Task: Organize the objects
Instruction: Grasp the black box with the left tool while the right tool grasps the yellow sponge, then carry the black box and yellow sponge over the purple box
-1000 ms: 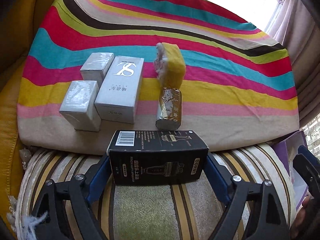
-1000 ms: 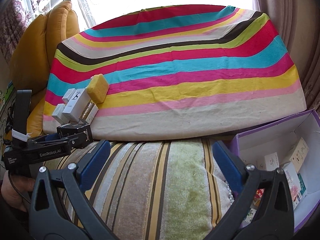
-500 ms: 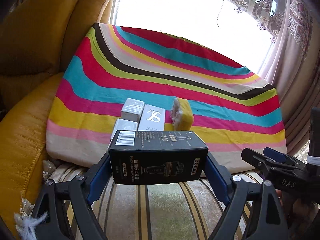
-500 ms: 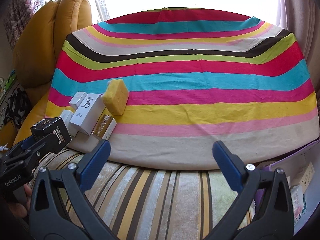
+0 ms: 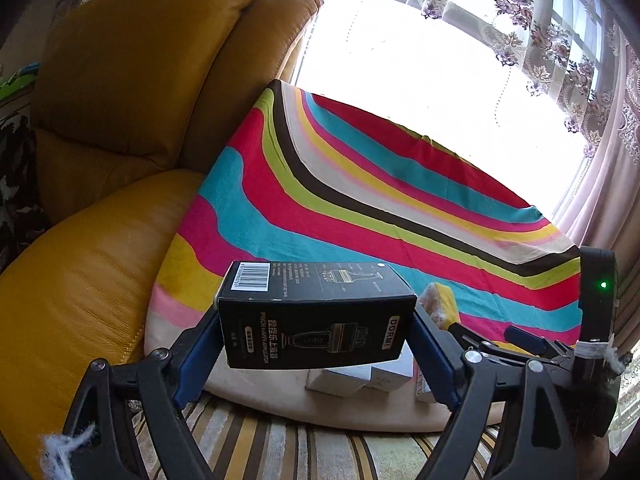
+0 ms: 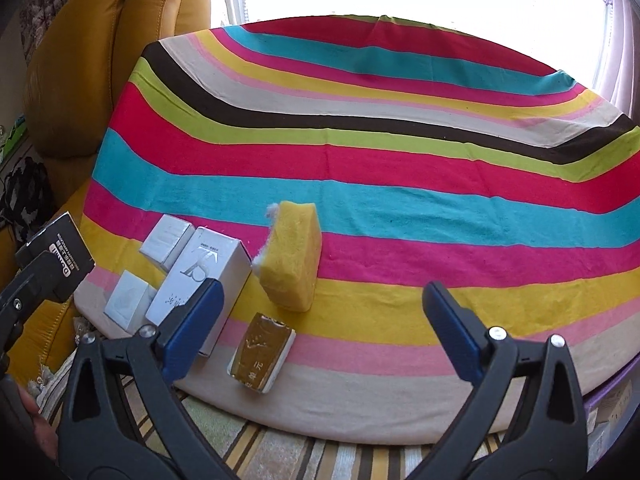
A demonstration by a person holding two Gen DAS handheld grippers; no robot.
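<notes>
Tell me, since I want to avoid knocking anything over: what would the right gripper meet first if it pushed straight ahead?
Probably the yellow sponge, standing on the striped cloth nearly in line between the open right gripper fingers. The gold-wrapped box lies nearer but lower left; depth is unclear.

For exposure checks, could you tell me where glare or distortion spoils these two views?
Left wrist view: window blown out white; black box stays sharp and readable. Right wrist view: top washed out; fisheye bows the striped cloth; yellow sponge clear.
</notes>
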